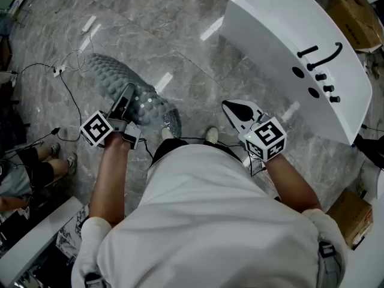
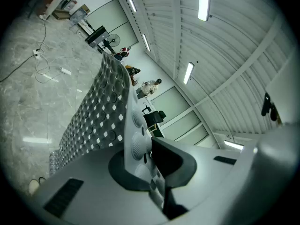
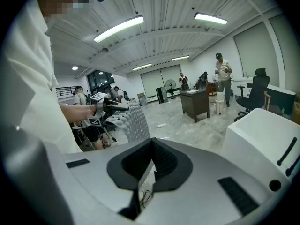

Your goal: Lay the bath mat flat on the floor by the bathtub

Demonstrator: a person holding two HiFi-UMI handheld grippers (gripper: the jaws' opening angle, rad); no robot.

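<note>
Head view: mat (image 1: 114, 77) hung from the left claw (image 1: 127, 99), which was clamped on its edge. Its far end trailed on the floor (image 1: 180, 35), apart from the tub (image 1: 282, 47). Right claw (image 1: 237, 110) was together, empty. Mat judged limp, rubbery and light, best gripped at two edge corners.

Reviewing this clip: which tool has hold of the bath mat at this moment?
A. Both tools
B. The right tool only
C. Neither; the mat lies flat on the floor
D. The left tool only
D: the left tool is clamped on an edge of the grey bath mat, while the right tool is shut with nothing between its jaws and stays apart from the mat.
</note>
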